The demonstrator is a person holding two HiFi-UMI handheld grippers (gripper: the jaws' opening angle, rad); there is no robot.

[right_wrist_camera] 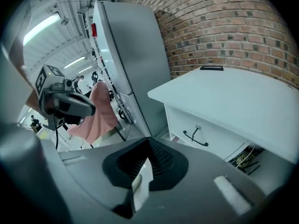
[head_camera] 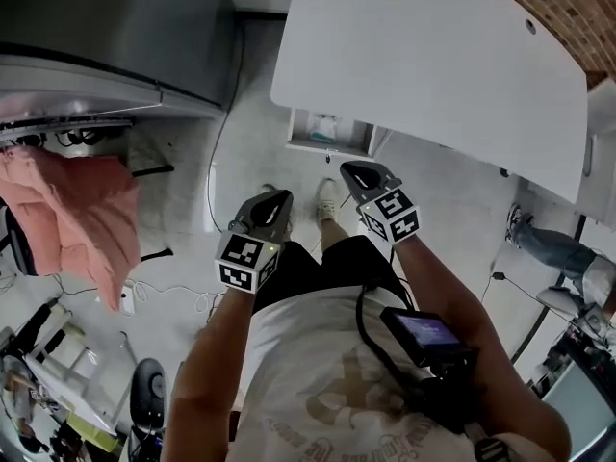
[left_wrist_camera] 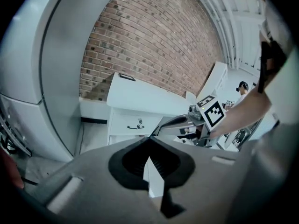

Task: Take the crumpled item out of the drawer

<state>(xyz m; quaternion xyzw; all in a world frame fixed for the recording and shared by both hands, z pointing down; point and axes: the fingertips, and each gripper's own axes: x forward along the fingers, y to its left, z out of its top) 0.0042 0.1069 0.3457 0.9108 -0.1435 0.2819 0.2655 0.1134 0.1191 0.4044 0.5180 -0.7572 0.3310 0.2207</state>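
Note:
A white drawer (head_camera: 306, 131) stands pulled out from under the white desk (head_camera: 433, 65), and something pale and crumpled (head_camera: 324, 127) lies inside it. Both grippers hang in the air in front of it, at waist height. My left gripper (head_camera: 282, 197) is shut and holds nothing; its closed tips (left_wrist_camera: 150, 138) point toward the drawer front with its handle (left_wrist_camera: 137, 125). My right gripper (head_camera: 348, 168) is shut and empty as well, just short of the drawer's front edge. Its tips (right_wrist_camera: 149, 139) aim left of the drawer handle (right_wrist_camera: 196, 136). The right gripper view does not show inside the drawer.
A big grey cabinet (head_camera: 106, 37) stands to the left of the desk, with a pink cloth (head_camera: 77, 219) hanging beside it. Cables lie on the floor (head_camera: 217, 162). Another person's leg and shoe (head_camera: 553, 248) are at the right. A brick wall (left_wrist_camera: 154, 45) stands behind the desk.

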